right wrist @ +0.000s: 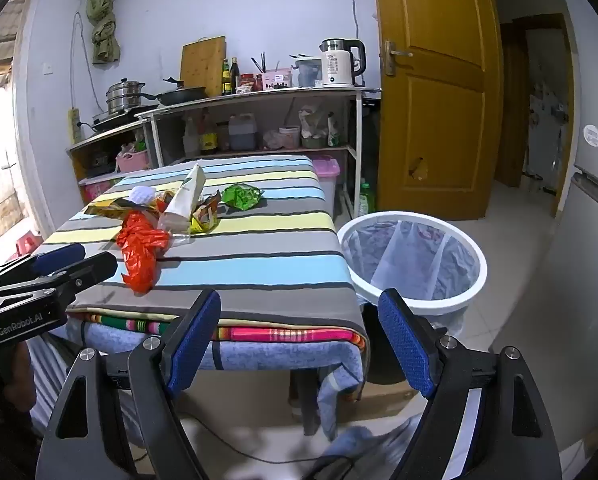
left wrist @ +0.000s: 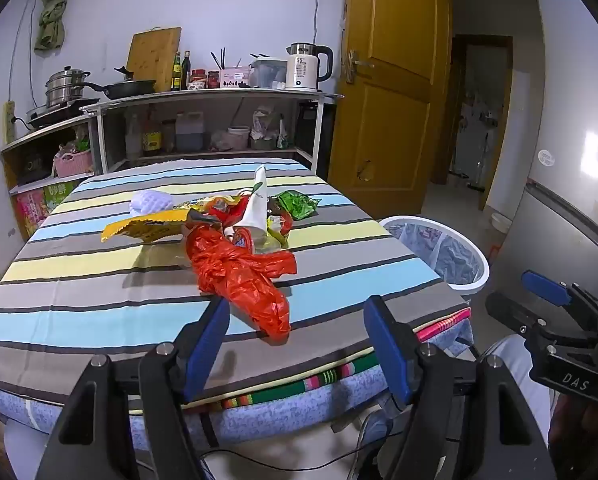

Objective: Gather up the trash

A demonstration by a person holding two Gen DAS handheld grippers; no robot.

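A heap of trash lies on the striped tablecloth (left wrist: pixel 99 312): a red plastic bag (left wrist: pixel 243 276) (right wrist: pixel 141 250), a yellow snack wrapper (left wrist: pixel 147 230), a white paper cone (left wrist: pixel 255 204) (right wrist: pixel 185 198), a green wrapper (left wrist: pixel 297 204) (right wrist: pixel 242 196) and a white foam piece (left wrist: pixel 151 202). My left gripper (left wrist: pixel 295 340) stands open just short of the red bag's near end, nothing between its fingers. My right gripper (right wrist: pixel 299 340) is open over the table's near right corner, beside the white bin (right wrist: pixel 413 260) (left wrist: pixel 439 254) lined with a clear bag.
Behind the table a metal shelf (left wrist: pixel 211 98) carries pots, a pan, bottles, a cutting board and a kettle (left wrist: pixel 307 66). A yellow door (right wrist: pixel 435 92) stands to the right, an open doorway and tiled floor beyond. A grey cabinet (right wrist: pixel 587 240) is at far right.
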